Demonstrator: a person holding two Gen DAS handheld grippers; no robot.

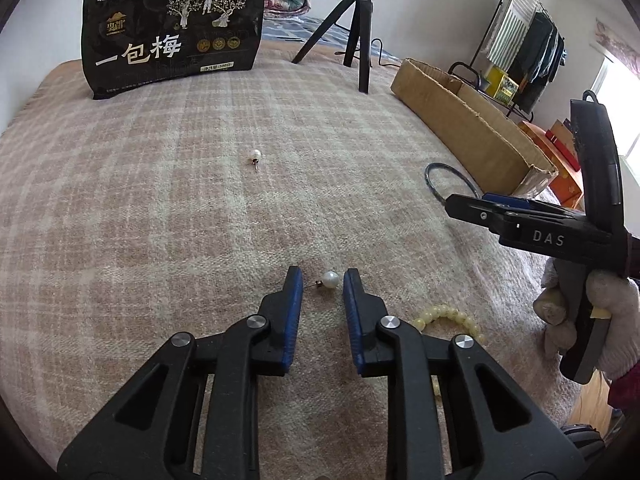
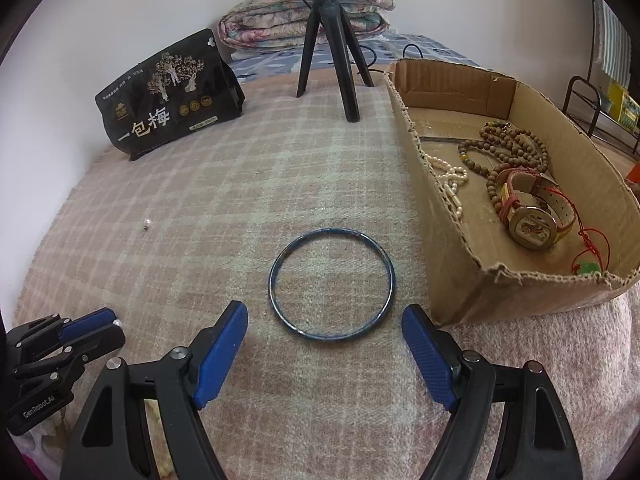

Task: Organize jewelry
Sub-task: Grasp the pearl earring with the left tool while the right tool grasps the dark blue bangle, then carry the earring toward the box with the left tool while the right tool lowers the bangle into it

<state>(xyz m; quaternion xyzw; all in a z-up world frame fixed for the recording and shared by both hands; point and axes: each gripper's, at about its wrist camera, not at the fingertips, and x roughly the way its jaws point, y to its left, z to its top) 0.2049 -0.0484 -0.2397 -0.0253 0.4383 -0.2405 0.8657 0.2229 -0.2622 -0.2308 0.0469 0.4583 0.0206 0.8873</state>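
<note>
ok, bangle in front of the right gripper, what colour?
Dark blue bangle, clearest in the right wrist view.

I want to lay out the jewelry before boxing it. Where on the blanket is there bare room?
The widest free patch lies between the black snack bag, the far pearl earring and the blue bangle. It is crowded near the cardboard box, and around the left gripper, with the near pearl earring and the yellow bead bracelet.

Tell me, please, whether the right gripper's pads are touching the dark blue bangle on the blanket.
Apart. The right wrist view shows the right gripper open, with blanket visible between each pad and the bangle lying ahead.
</note>
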